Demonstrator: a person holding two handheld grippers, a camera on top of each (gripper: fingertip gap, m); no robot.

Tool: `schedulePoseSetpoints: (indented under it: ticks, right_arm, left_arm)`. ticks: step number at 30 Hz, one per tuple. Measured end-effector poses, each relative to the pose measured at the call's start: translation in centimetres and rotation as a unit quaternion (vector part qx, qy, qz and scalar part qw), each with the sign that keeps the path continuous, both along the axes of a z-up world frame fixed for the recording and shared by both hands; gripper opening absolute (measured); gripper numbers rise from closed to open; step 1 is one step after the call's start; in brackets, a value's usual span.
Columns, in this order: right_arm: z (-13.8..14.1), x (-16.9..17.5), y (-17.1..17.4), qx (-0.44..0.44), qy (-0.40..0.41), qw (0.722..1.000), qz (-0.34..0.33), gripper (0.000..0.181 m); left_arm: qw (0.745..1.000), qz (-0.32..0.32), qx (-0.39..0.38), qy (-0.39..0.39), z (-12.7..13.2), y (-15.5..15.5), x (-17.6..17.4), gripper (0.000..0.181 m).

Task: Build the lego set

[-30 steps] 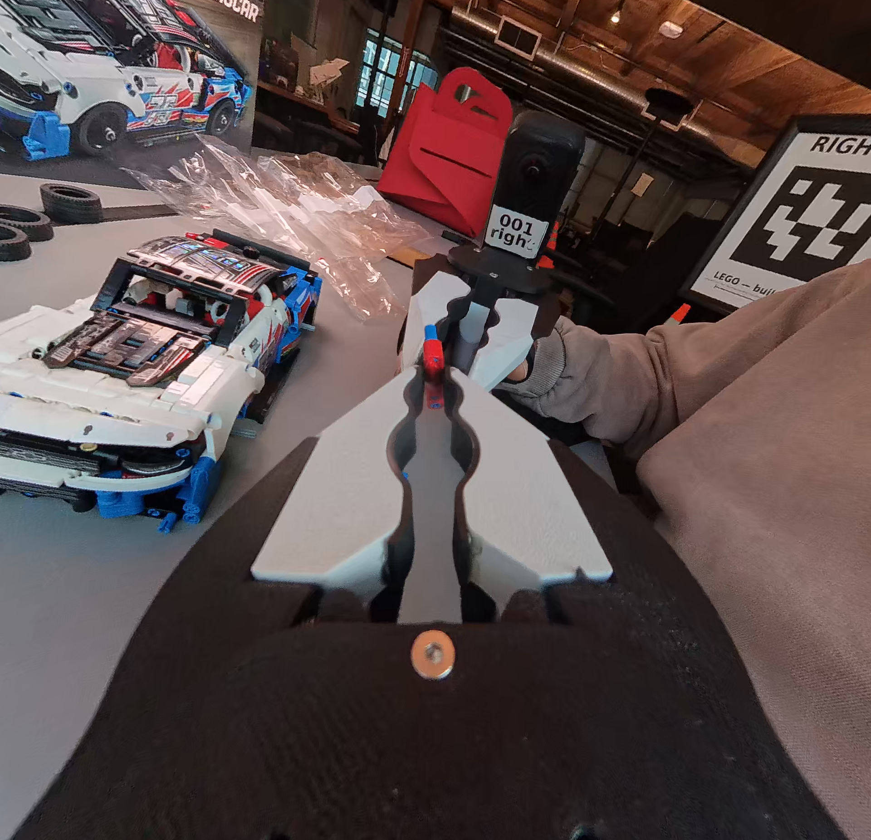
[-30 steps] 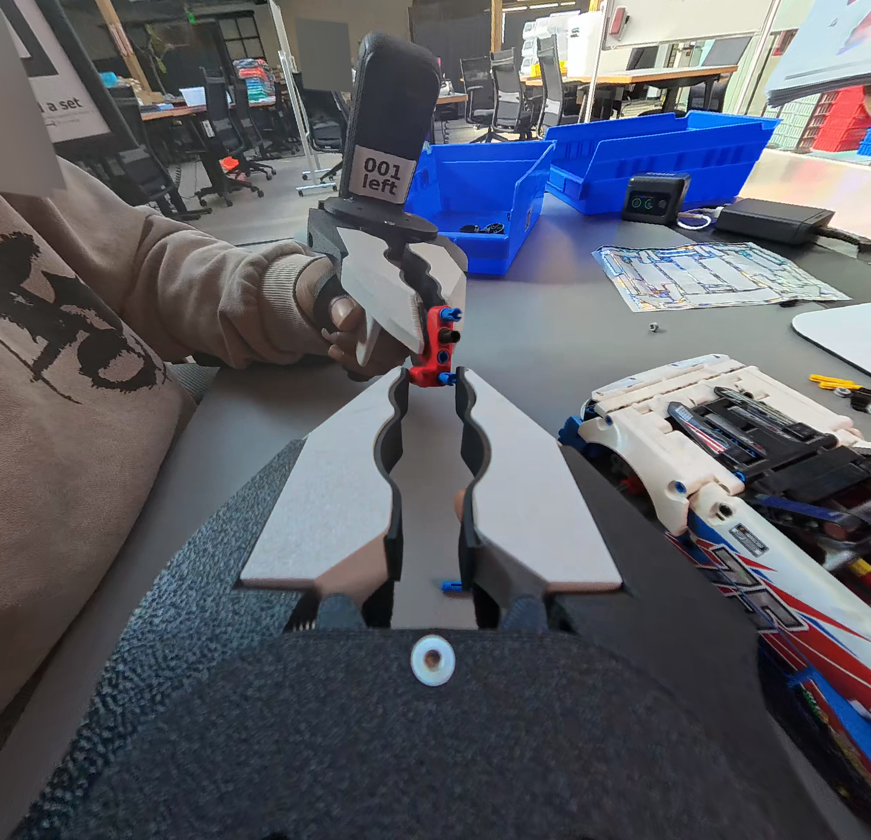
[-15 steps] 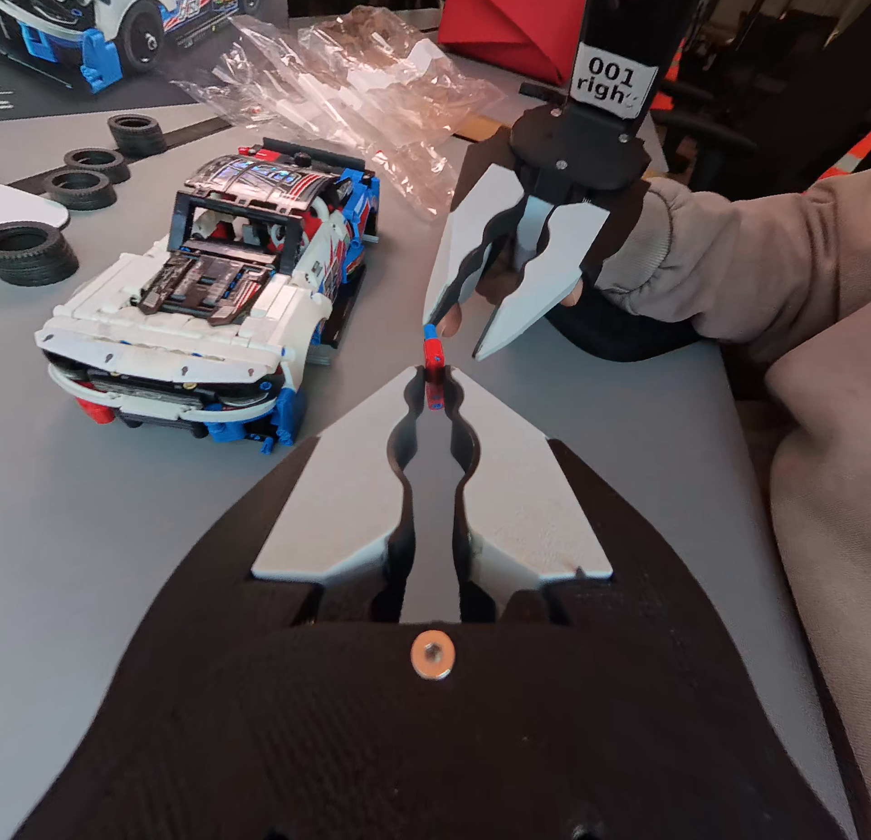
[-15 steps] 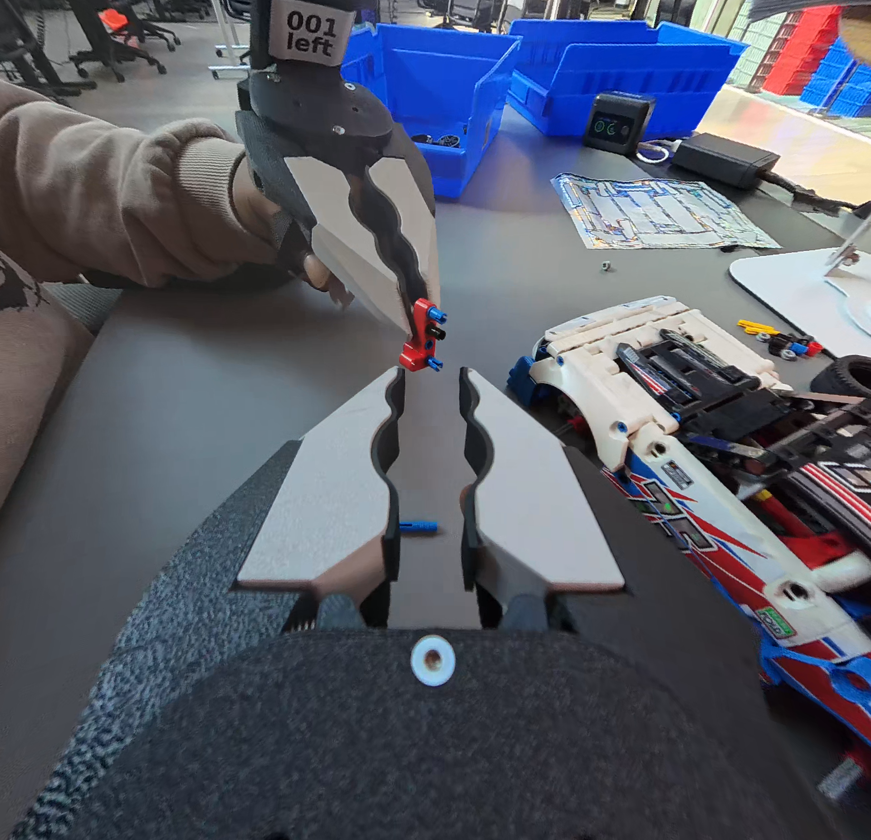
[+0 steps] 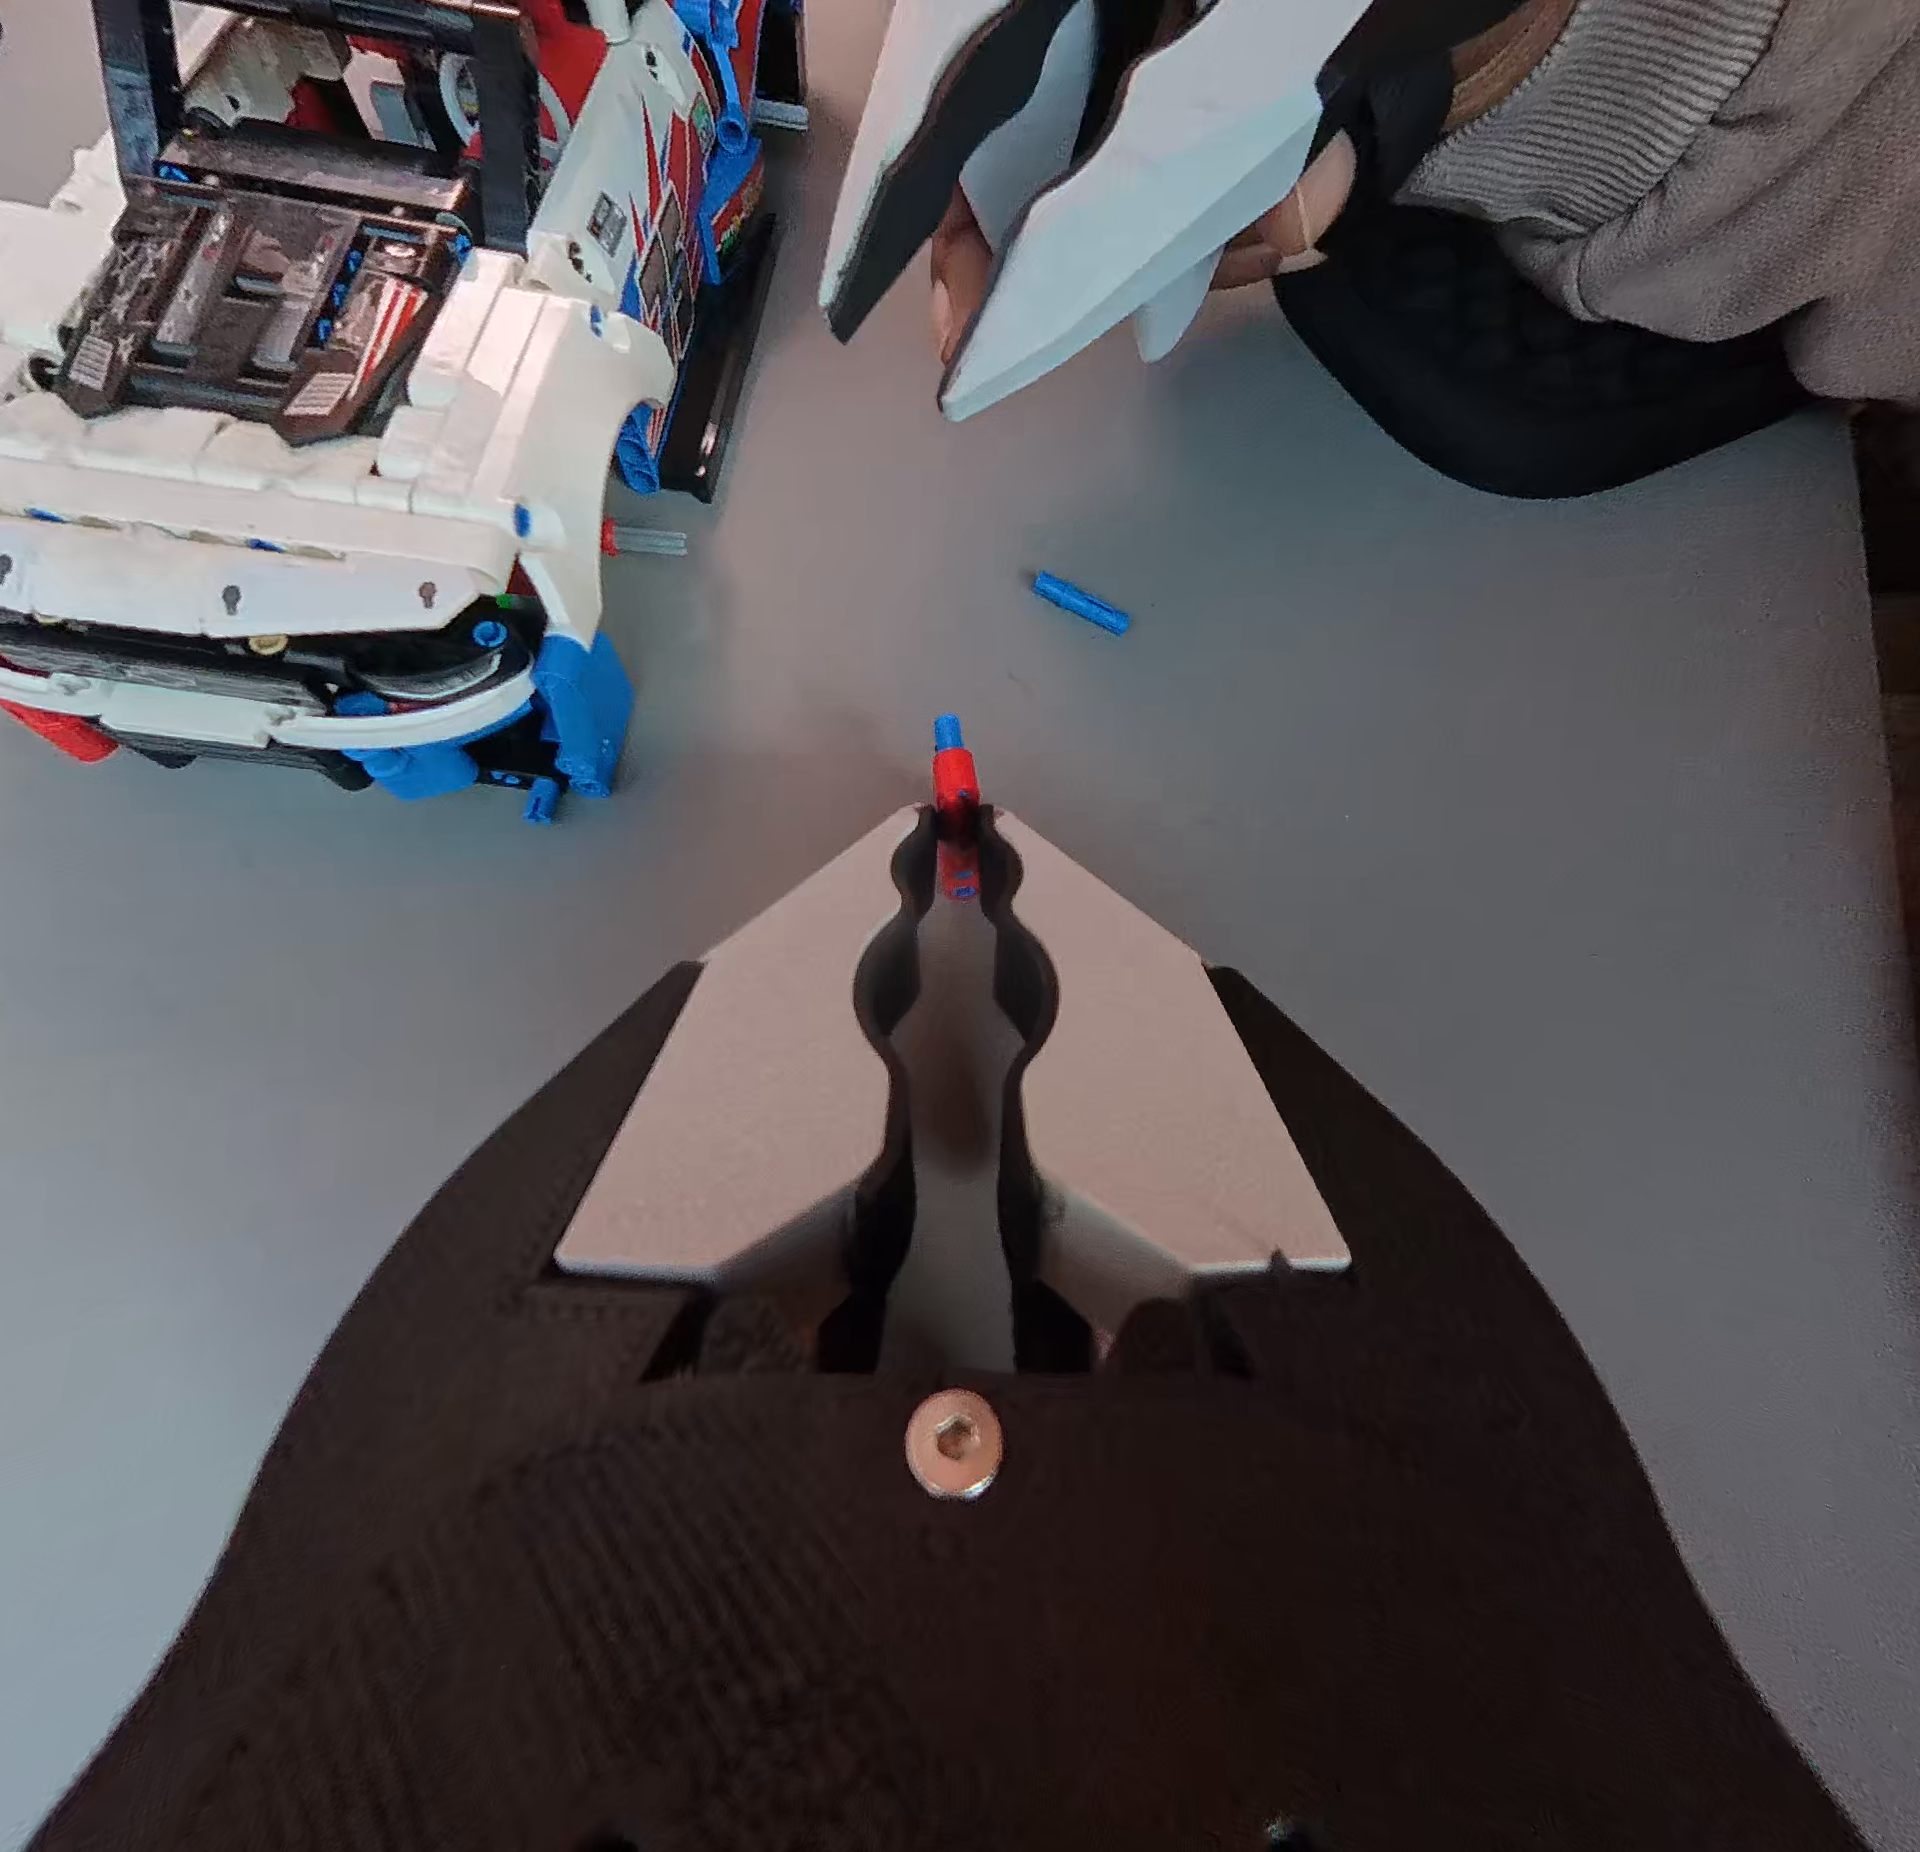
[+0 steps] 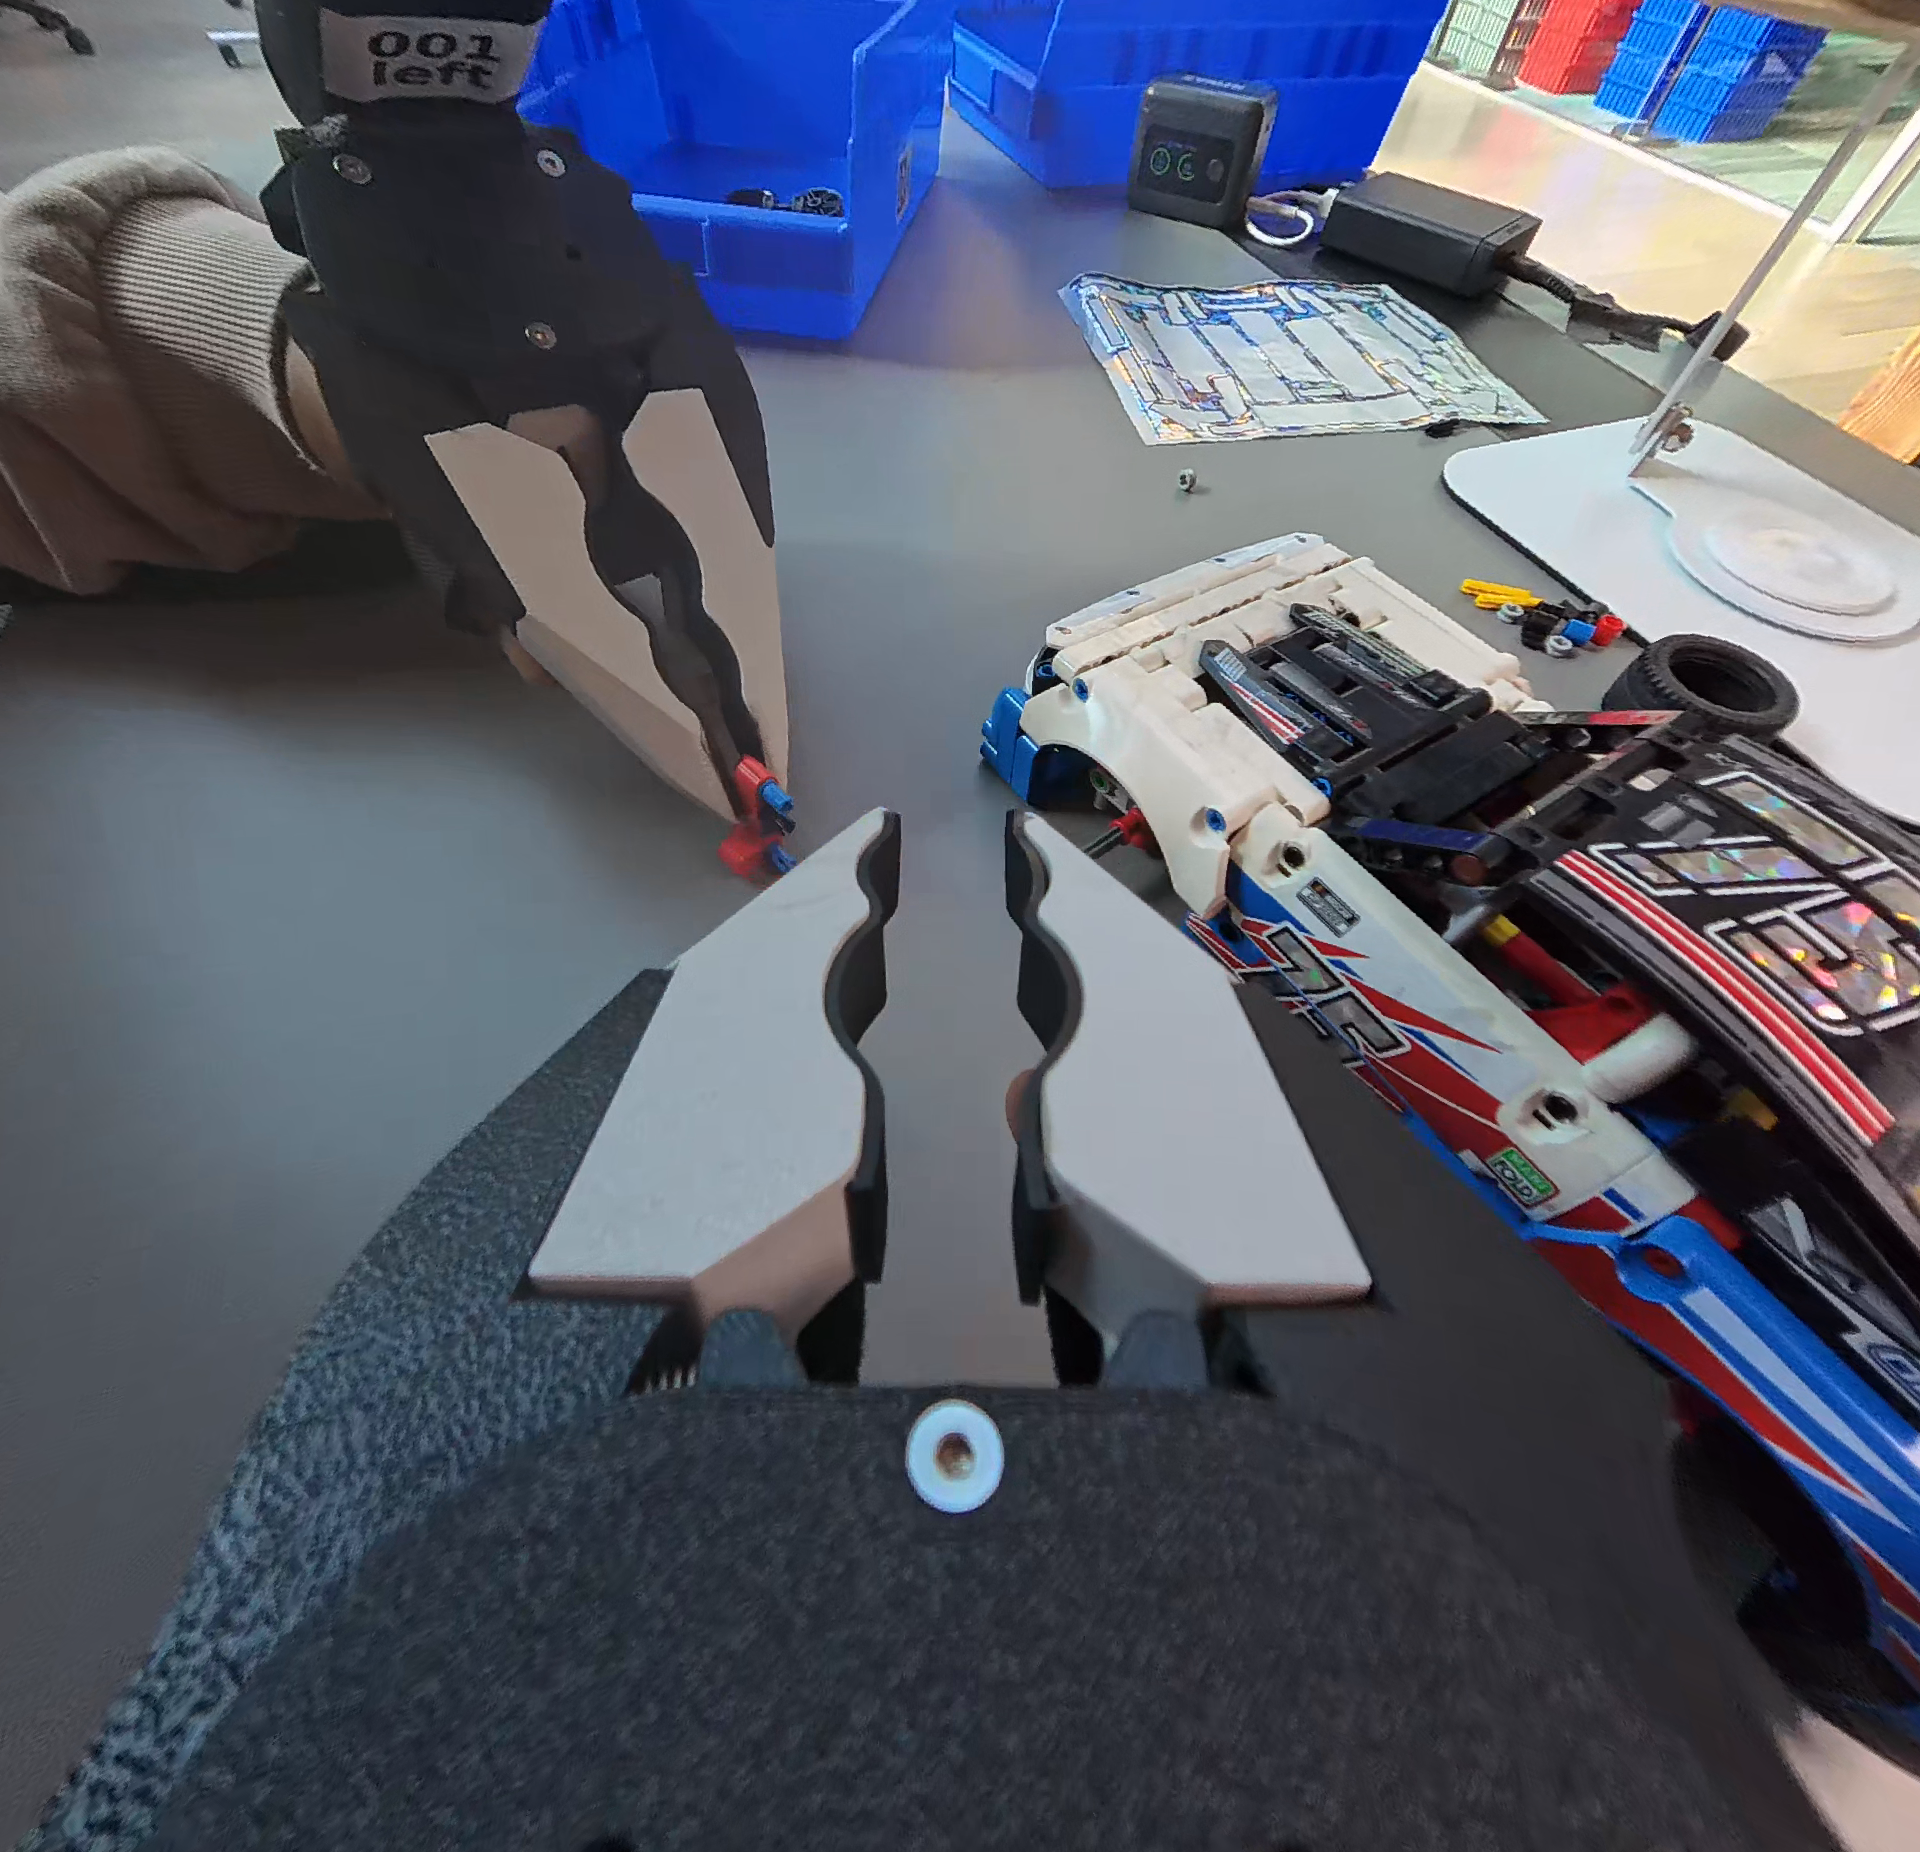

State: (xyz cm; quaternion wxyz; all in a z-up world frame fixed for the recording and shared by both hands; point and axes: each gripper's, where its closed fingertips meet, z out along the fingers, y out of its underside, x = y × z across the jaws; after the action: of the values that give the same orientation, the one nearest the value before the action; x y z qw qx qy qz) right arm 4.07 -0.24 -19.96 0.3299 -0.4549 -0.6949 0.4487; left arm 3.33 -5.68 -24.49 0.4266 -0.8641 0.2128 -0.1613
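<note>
Since a second ago both grippers have come down toward the grey table (image 5: 1455, 867), where the left gripper (image 5: 954, 815), tilted downward, clamps the red beam (image 5: 952, 784) pointing forward past its tips, the empty right gripper (image 6: 951, 826) stands parted, and the blue pin (image 5: 1081, 603) lies on open tabletop beside the car (image 5: 312, 400).

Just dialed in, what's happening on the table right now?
A person is building a Lego race car with a gripper in each hand. The left gripper is shut on a small red piece with blue pins, held low over the table. The right gripper is open and empty. A loose blue pin lies on the table between the two grippers, beside the car's front.
</note>
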Motion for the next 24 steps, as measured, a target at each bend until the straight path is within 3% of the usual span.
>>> schedulePoseSetpoints:
  ticks: [1,16,24]
  right_arm:
    - [-0.2,0.0,0.0,0.000,-0.003,1.000,0.001,0.017]
    - [-2.5,2.6,1.3,0.062,-0.104,0.992,0.044,0.017]
    - [-4.2,5.1,-1.1,0.087,-0.184,0.968,0.147,0.023]
  left_arm:
    - [1.000,-0.001,0.001,0.004,0.0,0.0,0.0,0.005]
    - [1.000,0.002,0.002,0.031,-0.4,0.0,-0.7,0.006]
    - [0.999,0.003,0.007,0.040,-0.4,0.1,-0.8,0.009]
